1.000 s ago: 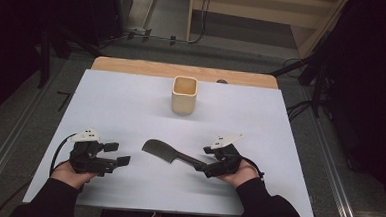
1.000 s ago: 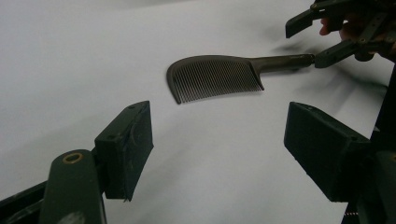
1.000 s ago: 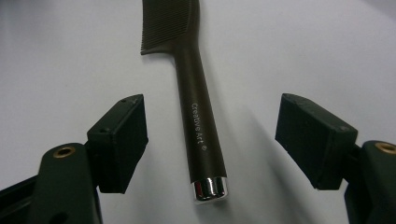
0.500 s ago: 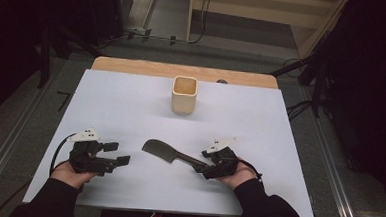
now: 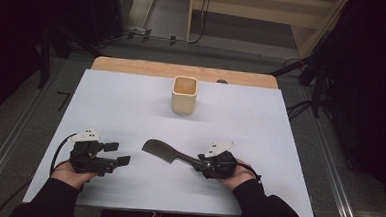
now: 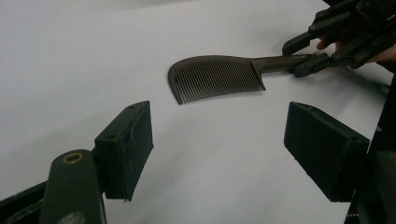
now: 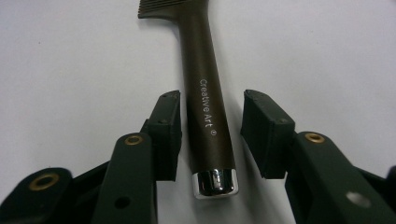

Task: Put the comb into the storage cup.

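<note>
Right hand-held gripper [image 7: 209, 135]: its jaws have just been closing and now straddle the comb's handle; the left pad is at or almost at the handle, the right pad stands clear of it, so nothing is clamped yet.
Comb [image 5: 164, 152]: a dark comb with a long handle and a shiny end cap, lying flat on the worktop, teeth end pointing away from the right hand, between the two hands.
Left hand-held gripper [image 6: 219, 154]: jaws wide apart and empty, resting low over the worktop, well short of the comb's teeth and aimed toward them.
Cup [image 5: 184, 94]: a square tan cup standing upright near the far middle, well apart from the comb, looking empty from above.
Worktop [image 5: 279, 143]: a white sheet over a wooden board.
Progress: judged early; the reach to the handle is done, while the firm grip, the lift and probably a drop into the cup are left.
</note>
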